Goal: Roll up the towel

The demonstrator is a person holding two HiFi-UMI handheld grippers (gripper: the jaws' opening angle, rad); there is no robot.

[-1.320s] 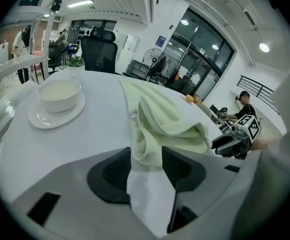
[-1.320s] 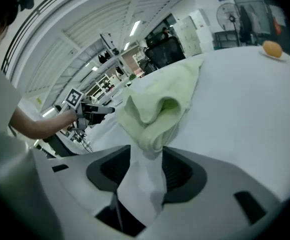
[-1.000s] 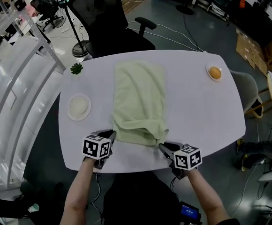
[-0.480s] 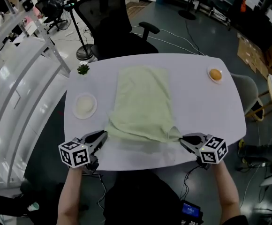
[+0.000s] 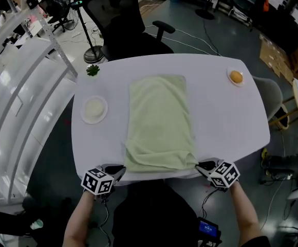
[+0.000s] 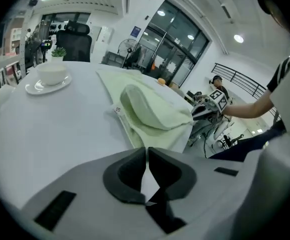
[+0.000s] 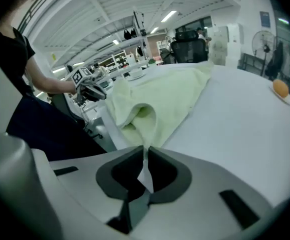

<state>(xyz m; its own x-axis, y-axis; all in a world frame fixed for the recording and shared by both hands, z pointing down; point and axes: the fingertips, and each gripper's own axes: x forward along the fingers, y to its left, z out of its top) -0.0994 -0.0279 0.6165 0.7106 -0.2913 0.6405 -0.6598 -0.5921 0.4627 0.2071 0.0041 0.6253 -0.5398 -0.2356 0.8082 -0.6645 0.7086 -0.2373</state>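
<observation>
A pale green towel (image 5: 160, 122) lies lengthwise on the white table (image 5: 226, 122), and its near end reaches the table's near edge. My left gripper (image 5: 121, 169) is shut on the towel's near left corner. My right gripper (image 5: 198, 164) is shut on the near right corner. In the left gripper view the towel (image 6: 145, 106) bulges into a loose fold just ahead of the closed jaws (image 6: 146, 153). In the right gripper view the towel (image 7: 160, 101) runs down into a pinched tip between the closed jaws (image 7: 146, 154).
A white cup on a saucer (image 5: 94, 108) stands left of the towel. An orange on a small plate (image 5: 236, 77) sits at the far right corner. A small green plant (image 5: 92, 70) is at the far left. A black office chair (image 5: 123, 30) stands behind the table.
Both grippers swung outward, then drew back toward me past the table's near edge, holding the corners. The towel slid nearer and now lies longer and flatter.
</observation>
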